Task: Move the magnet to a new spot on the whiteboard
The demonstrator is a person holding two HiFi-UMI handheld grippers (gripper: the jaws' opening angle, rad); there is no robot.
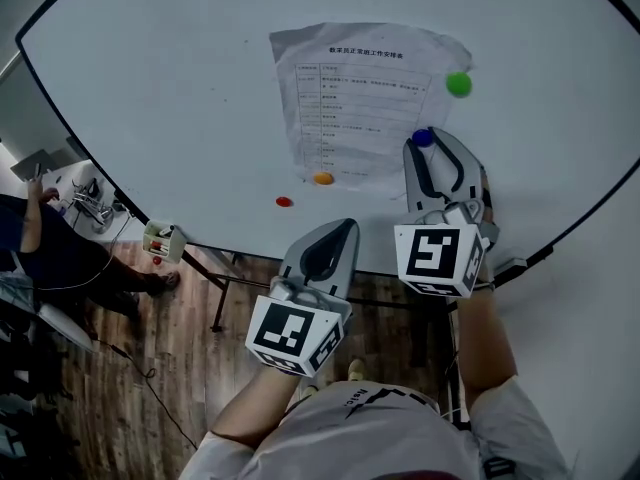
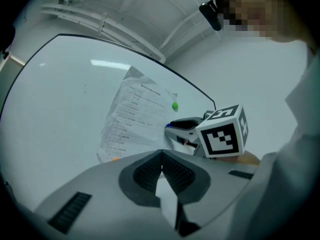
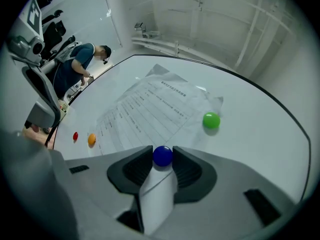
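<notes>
**Assessor:** Report the board, left to right.

**Inspector:** The large white whiteboard [image 1: 150, 88] carries a creased white sheet of printed paper [image 1: 350, 98]. A small red round magnet [image 1: 284, 202] sits on bare board at 7 o'clock from the sheet. A small orange round magnet [image 1: 322, 178] lies on the sheet's lower edge, at 2 o'clock from the red one.

**Assessor:** The left gripper?

**Inspector:** The left gripper [image 2: 162, 154] is off the board, below its bottom edge in the head view. Its jaws are closed together with nothing between them.

**Assessor:** And the task item?

**Inspector:** The small blue round magnet [image 1: 423, 137] is on the board at the sheet's lower right corner, about 4 o'clock from the sheet's middle. The right gripper [image 3: 163, 151] has its tips at the board, jaws spread wide. The blue magnet stands between the two tips, just beside each pad and not clamped.

**Assessor:** Anything further right?

**Inspector:** A small green round magnet [image 1: 458, 84] sits at the sheet's right edge, at 1 o'clock from the blue magnet and well apart from the jaws.
</notes>
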